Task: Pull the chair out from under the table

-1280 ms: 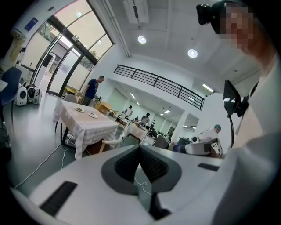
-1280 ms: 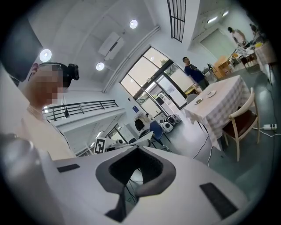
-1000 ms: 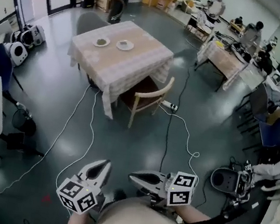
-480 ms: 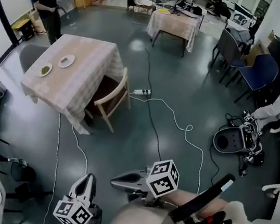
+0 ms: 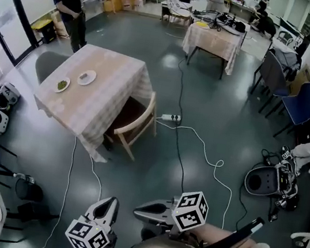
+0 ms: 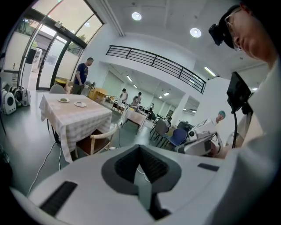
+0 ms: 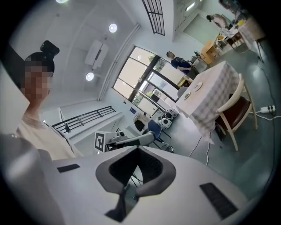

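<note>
Chair still tucked in; both grippers empty and well short of it.

The chair (image 5: 136, 124) stands left of centre in the head view, its dark seat pushed under the cloth-covered counter (image 5: 112, 71), so only the curved backrest and rear legs stand clear. The front of the chair points to the upper left, under the counter, and its back faces the lower right. The backrest rail, its long line, runs from upper right to lower left along the counter's edge and is judged the natural place to grip. The left gripper (image 5: 111, 202) and right gripper (image 5: 138, 210) sit at the bottom of the frame, close to the person's body. Both have their jaws closed on nothing, which suits an approach. Two plates (image 5: 86, 77) rest on the counter.
</note>
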Available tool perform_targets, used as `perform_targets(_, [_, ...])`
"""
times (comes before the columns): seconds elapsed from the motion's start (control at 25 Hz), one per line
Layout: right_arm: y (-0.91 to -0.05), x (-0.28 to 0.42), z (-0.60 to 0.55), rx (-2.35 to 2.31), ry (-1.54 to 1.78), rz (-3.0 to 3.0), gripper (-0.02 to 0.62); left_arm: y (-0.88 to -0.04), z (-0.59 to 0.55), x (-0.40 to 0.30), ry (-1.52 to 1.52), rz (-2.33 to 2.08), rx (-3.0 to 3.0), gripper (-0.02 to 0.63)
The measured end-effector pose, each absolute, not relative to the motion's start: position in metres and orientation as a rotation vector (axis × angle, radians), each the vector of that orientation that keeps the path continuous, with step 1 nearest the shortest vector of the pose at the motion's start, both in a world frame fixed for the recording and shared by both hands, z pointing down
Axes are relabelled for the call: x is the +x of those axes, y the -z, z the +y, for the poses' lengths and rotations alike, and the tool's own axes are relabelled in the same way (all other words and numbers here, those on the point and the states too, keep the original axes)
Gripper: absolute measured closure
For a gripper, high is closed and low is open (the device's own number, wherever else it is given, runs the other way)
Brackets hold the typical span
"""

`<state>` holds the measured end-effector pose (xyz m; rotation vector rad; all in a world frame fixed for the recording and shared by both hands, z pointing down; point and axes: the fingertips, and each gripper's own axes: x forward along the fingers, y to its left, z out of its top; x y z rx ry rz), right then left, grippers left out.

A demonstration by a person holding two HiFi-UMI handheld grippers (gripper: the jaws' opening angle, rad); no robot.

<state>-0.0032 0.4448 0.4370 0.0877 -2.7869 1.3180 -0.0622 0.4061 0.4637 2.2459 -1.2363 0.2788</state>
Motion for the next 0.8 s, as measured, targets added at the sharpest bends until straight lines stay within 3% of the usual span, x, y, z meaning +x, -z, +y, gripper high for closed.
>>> perform_targets(0.32, [-0.434, 0.015, 0.410, 0.157, -1.492, -2.803, 0.586, -0.465, 0.376, -0.027, -0.300, -1.217, 2.233, 0.600])
perform_targets(0.8, [-0.412, 0.068, 0.364, 0.173, -1.483, -2.873, 0.586, -0.448, 0.323, 0.025, -0.271, -1.223, 2.262, 0.600])
